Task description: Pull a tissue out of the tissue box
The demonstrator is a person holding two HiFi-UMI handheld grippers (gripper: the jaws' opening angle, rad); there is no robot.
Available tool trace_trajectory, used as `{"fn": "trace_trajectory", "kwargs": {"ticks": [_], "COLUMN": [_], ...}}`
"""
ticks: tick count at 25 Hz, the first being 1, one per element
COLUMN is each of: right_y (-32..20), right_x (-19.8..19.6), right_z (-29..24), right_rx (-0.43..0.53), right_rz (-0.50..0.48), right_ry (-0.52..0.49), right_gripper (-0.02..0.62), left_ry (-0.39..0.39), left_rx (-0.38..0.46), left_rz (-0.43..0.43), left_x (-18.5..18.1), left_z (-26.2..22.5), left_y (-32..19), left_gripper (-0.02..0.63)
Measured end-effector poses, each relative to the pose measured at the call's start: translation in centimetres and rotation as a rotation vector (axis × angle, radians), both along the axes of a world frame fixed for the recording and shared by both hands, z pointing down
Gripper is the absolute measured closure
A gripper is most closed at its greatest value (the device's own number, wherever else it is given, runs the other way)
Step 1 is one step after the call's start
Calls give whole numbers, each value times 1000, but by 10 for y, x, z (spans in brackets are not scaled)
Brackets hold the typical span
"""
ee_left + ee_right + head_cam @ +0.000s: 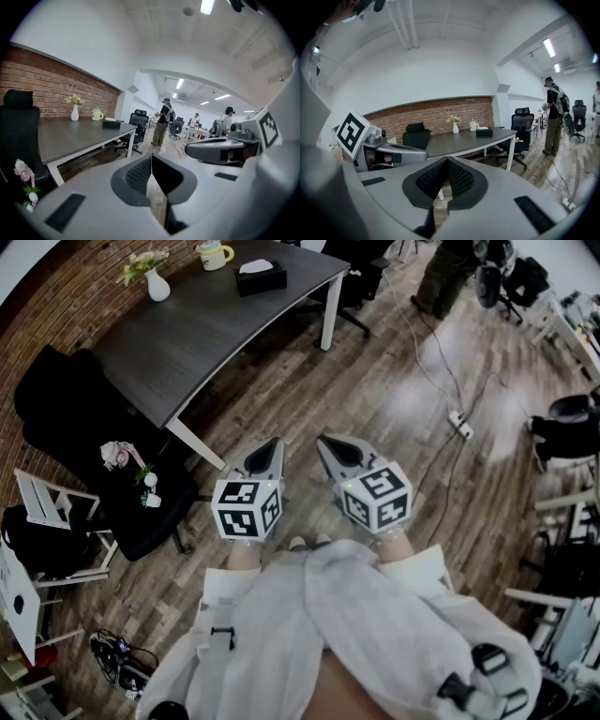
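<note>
The black rectangular tissue box [260,277] is seen at the upper left of the head view, on the far part of the dark grey curved surface [216,334], with a white tissue [255,266] standing out of its top. Its long axis runs roughly across the frame.

The left gripper [272,448] and the right gripper [330,446] are held side by side at the middle of the frame, over the wooden floor [394,399] and well apart from the box. On both, the fingers [136,174] are closed together and nothing is held between them.

From the fingers the box lies ahead and to the upper left. The left gripper is judged to be slightly nearer. In the left gripper view the box is found left of the finger line, and in the right gripper view right of it, so neither gripper is aimed at the box yet.
</note>
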State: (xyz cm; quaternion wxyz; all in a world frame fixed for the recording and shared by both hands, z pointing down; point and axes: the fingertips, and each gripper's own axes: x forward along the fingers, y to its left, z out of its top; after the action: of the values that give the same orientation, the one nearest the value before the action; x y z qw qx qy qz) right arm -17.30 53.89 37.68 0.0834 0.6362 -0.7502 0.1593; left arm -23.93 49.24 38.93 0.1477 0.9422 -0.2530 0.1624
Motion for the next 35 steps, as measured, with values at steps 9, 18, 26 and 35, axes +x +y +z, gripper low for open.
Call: {"fn": "trace_trajectory", "kwargs": {"ticks": [9, 18, 26, 35], "right_y": [-7, -11, -11, -61], "right_x": [-7, -34, -32, 6], "right_z": [-8, -16, 4, 7], "right_rx": [41, 147, 100, 101], "right_rz": [9, -18, 25, 35], "right_ry": [27, -9, -21, -13], "right_gripper": [601, 601, 599, 481], "left_ry": [-44, 123, 101, 72], "left_rx": [50, 85, 31, 41], "left_rz": [19, 133, 85, 43], "left_x": [-9, -9, -23, -2], "left_z": [2, -11, 12, 15], "left_y": [-13, -3, -11, -58], "left_gripper": [598, 598, 597, 597]}}
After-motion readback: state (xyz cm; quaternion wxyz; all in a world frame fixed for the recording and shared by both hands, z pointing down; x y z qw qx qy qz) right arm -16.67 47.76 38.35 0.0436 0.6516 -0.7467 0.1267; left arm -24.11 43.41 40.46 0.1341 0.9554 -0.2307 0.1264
